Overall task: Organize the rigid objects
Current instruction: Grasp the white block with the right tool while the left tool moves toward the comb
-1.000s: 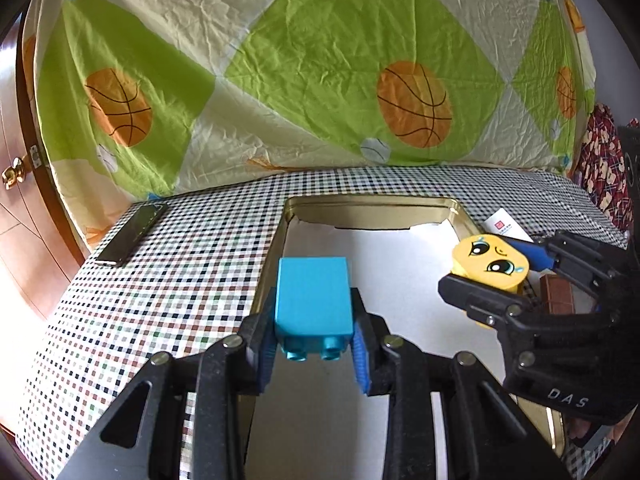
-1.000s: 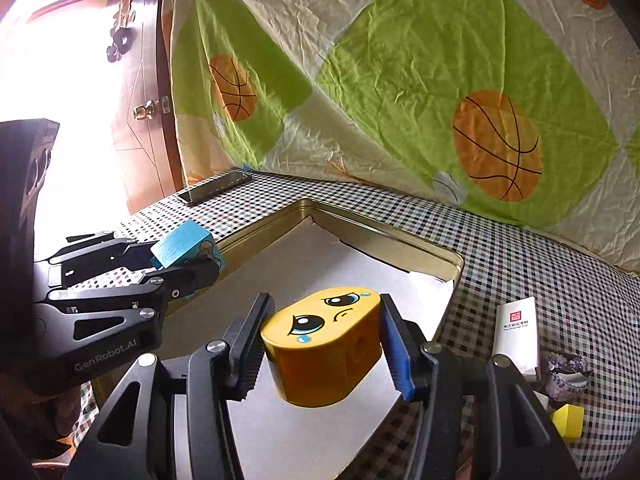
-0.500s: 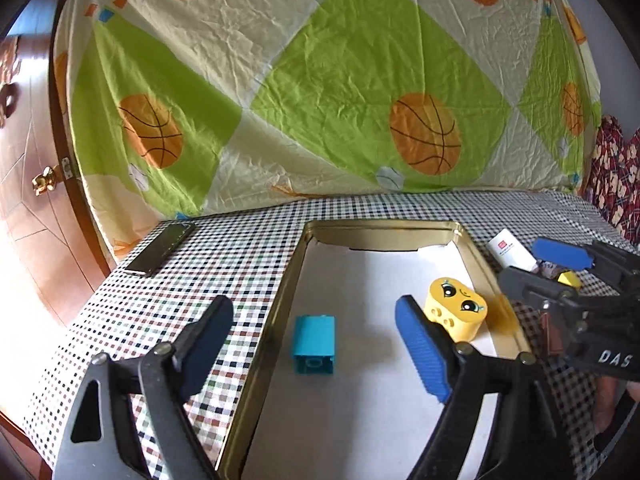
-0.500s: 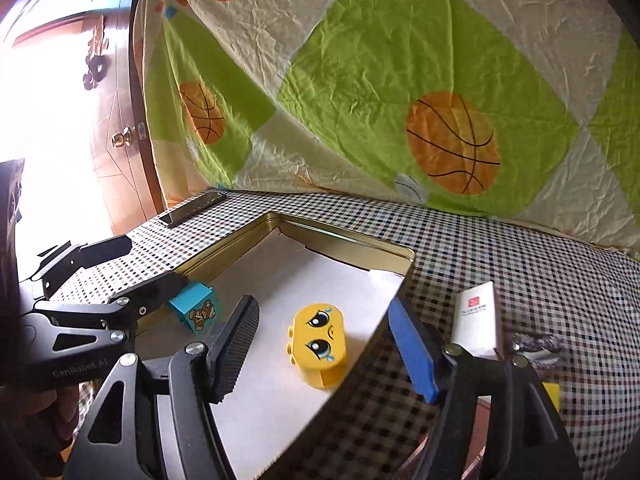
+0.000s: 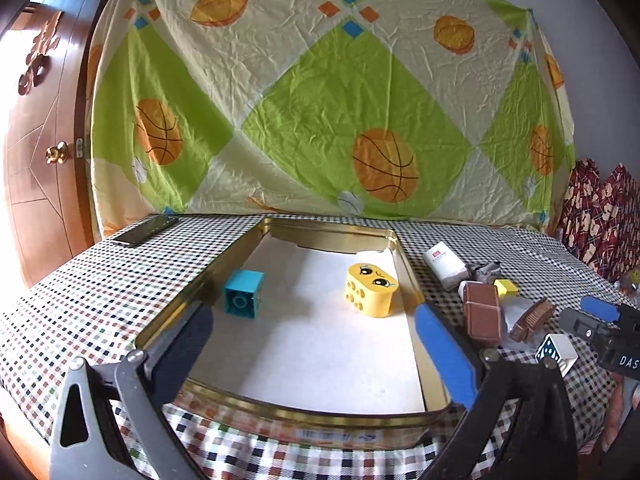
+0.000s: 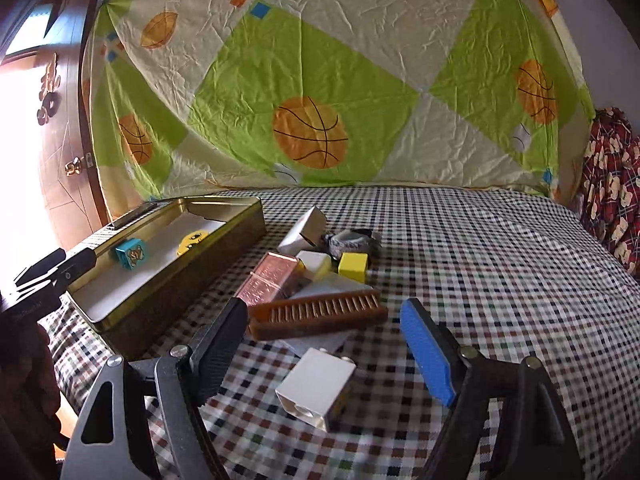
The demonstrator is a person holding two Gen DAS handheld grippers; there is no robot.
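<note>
Surface: checked cloth [image 5: 80,292] over the surface, a basketball-print sheet [image 5: 320,100] hung behind it.
Tin: gold tin [image 5: 304,414], paper-lined, on the left part of the surface.
Blue block: blue block [image 5: 243,293] lies in the tin near its left wall, hollow underside toward the left camera.
Yellow block: yellow block [image 5: 372,289] with a crying face rests in the tin near the right wall, apart from the blue one.
Loose items: outside the tin, to its right, a brown bar [image 6: 269,279], a comb [image 6: 318,317], a small yellow cube [image 6: 353,265] and a white box [image 6: 302,230] lie close together.
White block: white block [image 6: 316,387] lies on the cloth nearest the right camera, between the right fingers, touching neither.
Left gripper: left gripper [image 5: 320,344] hangs over the tin's near end, jaws spread wide, holding nothing.
Right gripper: right gripper [image 6: 324,356] sits over the loose items, jaws wide apart, holding nothing.
Other: a phone [image 5: 146,231] lies at the far left edge; a wooden door [image 5: 32,160] stands left.
</note>
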